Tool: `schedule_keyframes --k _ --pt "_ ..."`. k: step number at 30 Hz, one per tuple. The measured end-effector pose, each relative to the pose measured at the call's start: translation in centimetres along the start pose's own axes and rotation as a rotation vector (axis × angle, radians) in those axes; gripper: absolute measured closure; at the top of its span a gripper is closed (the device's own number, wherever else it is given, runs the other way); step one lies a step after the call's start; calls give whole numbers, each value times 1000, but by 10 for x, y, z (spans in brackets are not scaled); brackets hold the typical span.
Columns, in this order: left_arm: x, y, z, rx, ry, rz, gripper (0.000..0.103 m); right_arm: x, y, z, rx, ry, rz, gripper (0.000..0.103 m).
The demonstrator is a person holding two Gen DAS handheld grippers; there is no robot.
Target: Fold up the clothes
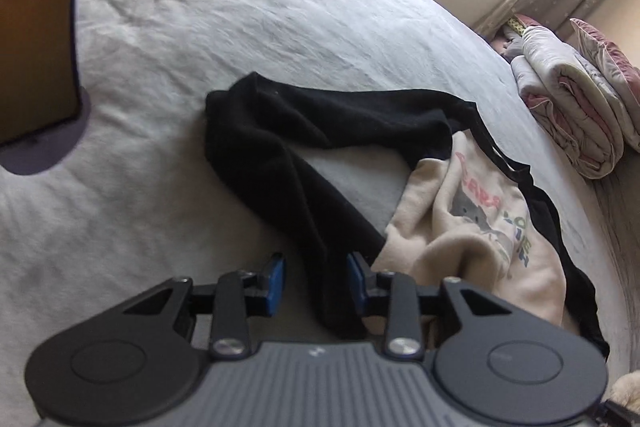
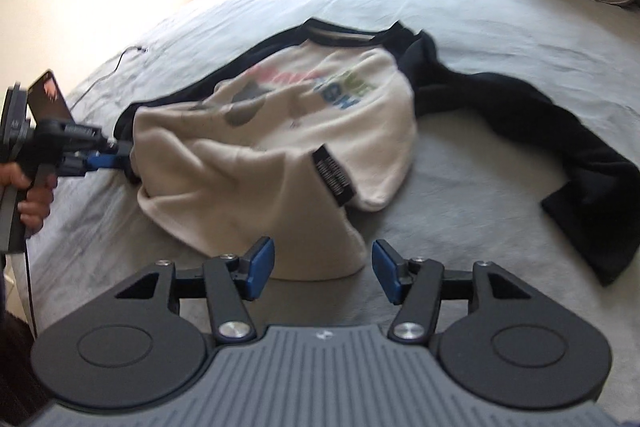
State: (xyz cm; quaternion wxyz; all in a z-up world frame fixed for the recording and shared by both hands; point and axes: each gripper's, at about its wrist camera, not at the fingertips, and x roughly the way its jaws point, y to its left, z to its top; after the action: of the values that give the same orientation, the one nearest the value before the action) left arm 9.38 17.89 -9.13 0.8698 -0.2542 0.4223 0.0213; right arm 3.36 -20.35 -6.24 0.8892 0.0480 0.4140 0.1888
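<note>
My right claw [image 2: 323, 273] stands apart, empty, over the sweatshirt [image 2: 280, 147] hem. My left claw [image 1: 316, 281] straddles one black sleeve [image 1: 288, 163] — unclamped. The sweatshirt lies crumpled on the bed [image 1: 240, 7], collar away from me.

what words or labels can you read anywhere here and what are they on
Nothing reads cleanly.
Sweatshirt chest print: pink lettering over blue and green lettering, too blurred and creased to quote.
Black tag sewn near the sweatshirt's hem: rows of small white text, too small to read.
Small white mark on the right gripper's grey body: a logo, not legible.
Phone screen mounted on the left gripper: only a reddish shape, no readable text.
</note>
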Motion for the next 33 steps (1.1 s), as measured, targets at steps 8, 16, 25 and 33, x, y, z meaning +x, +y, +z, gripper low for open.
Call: schedule_keyframes --k 8,16,25,33 --pt "-6 -10 -1 54 -118 251 101 17 -7 -4 56 17 14 45" --pt "-22 -3 6 171 -197 428 98 13 -12 -7 54 14 -13 45" --pt "-44 -5 -3 164 -149 93 65 9 -8 -4 39 -37 7 45" --pt "-18 -30 -19 366 -5 -94 65 16 -1 1 22 -44 35 65"
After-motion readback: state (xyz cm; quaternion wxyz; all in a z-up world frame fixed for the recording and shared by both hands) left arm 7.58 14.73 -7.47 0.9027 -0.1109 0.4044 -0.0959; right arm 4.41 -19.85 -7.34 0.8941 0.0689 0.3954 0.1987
